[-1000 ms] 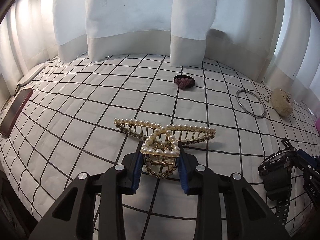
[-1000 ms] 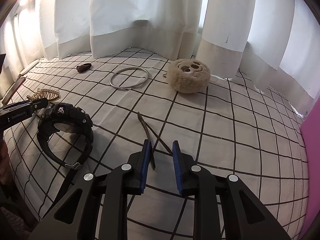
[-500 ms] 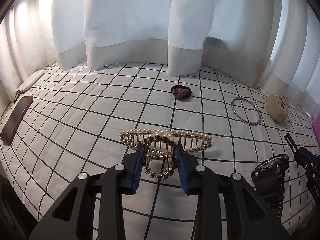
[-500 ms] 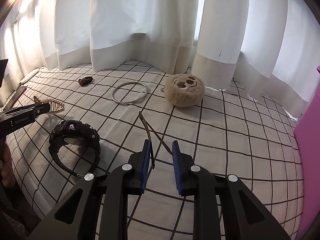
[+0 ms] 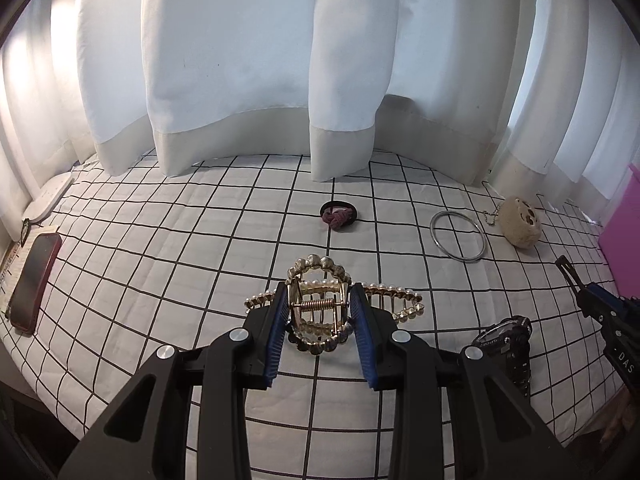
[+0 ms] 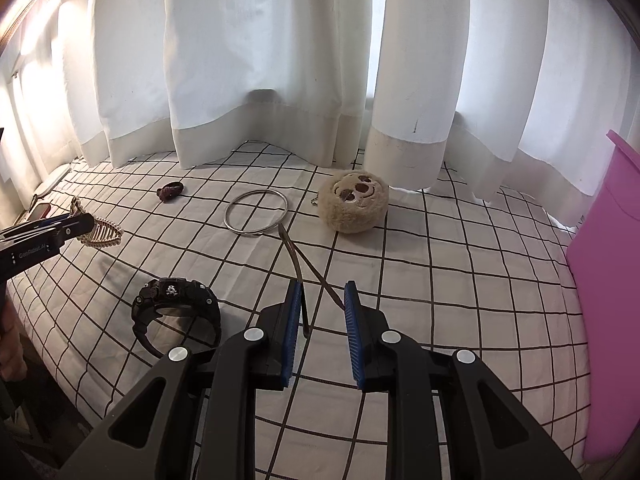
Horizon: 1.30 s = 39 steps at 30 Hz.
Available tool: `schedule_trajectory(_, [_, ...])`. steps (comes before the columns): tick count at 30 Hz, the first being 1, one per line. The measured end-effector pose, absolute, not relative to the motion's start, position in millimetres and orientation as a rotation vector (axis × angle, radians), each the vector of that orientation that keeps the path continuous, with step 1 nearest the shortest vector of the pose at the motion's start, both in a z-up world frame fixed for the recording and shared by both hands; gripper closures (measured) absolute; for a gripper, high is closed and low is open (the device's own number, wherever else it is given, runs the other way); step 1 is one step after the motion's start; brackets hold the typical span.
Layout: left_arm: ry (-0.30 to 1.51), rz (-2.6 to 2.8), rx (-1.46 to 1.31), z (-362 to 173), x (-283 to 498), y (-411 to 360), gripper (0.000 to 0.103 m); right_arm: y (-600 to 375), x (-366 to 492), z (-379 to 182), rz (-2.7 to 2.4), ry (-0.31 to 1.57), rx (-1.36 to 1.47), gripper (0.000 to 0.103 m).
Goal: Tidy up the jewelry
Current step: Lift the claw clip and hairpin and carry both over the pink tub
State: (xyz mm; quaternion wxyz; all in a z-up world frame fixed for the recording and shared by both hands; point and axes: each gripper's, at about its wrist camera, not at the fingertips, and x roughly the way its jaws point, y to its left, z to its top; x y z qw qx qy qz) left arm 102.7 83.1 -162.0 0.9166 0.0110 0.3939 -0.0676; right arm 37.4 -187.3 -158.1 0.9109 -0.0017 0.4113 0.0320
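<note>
Both wrist views look obliquely down, close over the checked bedspread (image 5: 160,264), facing the white curtains (image 6: 248,60). Shared: bangle (image 5: 457,236), black watch (image 6: 176,304), plush keychain (image 6: 354,202).

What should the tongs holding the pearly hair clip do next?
Probably carry it toward the pink box on the right. The left tongs already pinch the pearl hair clip by its spring end, clear of the checked sheet, and nothing blocks the way.

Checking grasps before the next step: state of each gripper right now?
Left gripper: shut on the pearl hair claw.
Right gripper: shut on a thin dark V-shaped hair clip, which sticks out ahead of the pads.
</note>
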Motion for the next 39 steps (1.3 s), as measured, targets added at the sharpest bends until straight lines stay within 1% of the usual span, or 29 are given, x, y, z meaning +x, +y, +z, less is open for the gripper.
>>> schedule_trajectory(10, [0.745,-0.272,0.078,-101,103,66,0.072,-193,26,-99,-0.018,0.794,0.011,0.082])
schedule_trajectory(19, [0.652,-0.443,0.15,-50,93,13,0.072,-228,-9,-34,-0.146,0.684,0.067,0.082])
schedule_trajectory(25, [0.623,-0.582,0.167,-26,81,-50,0.072,-268,-34,-2,-0.23,0.645,0.081,0.082])
schedule_trajectory(32, [0.573,-0.73,0.165,6,54,-143,0.072,-342,-69,25,-0.303,0.629,0.09,0.082])
schedule_trajectory(39, [0.555,-0.848,0.178,28,30,-252,0.072,-433,-100,34,-0.375,0.633,0.11,0.082])
